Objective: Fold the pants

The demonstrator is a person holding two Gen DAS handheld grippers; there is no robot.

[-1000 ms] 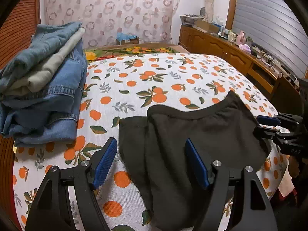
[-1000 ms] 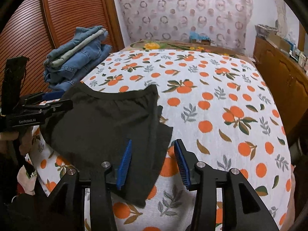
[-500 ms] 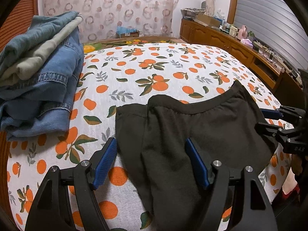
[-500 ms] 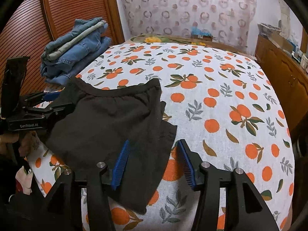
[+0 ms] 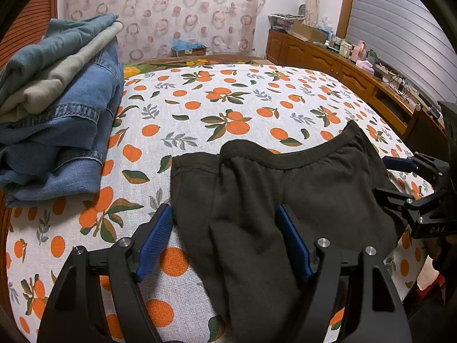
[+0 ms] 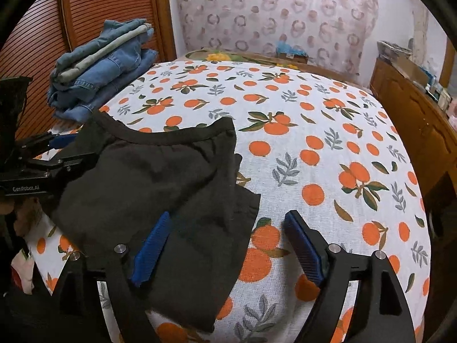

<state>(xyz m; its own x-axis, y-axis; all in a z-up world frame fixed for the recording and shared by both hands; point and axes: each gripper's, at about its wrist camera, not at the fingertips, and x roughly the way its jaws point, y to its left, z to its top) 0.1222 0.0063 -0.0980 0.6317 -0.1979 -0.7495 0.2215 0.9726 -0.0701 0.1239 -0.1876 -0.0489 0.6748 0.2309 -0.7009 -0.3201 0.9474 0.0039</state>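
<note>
Bed (image 5: 257, 105) with the orange-print sheet carries everything in view. Pile of folded jeans (image 5: 60, 114) sits at its far left corner, well apart from my work; I judge those finished items.

Black pants (image 5: 285, 194) lie at the near edge of the bed, waistband toward the far side, already doubled over. One layer overlaps the other unevenly, and a lower edge shows past the upper one on both sides. I judge the task partly complete: at least one fold is made, and squaring the edges plus a further fold to compact size remains.

Left tool (image 5: 225, 237) hovers with its jaws apart over the left portion of the pants, gripping nothing. Right tool (image 6: 225, 245) has just been opening; its jaws now stand wide, with the right edge of the cloth lying between them, unclamped.
</note>
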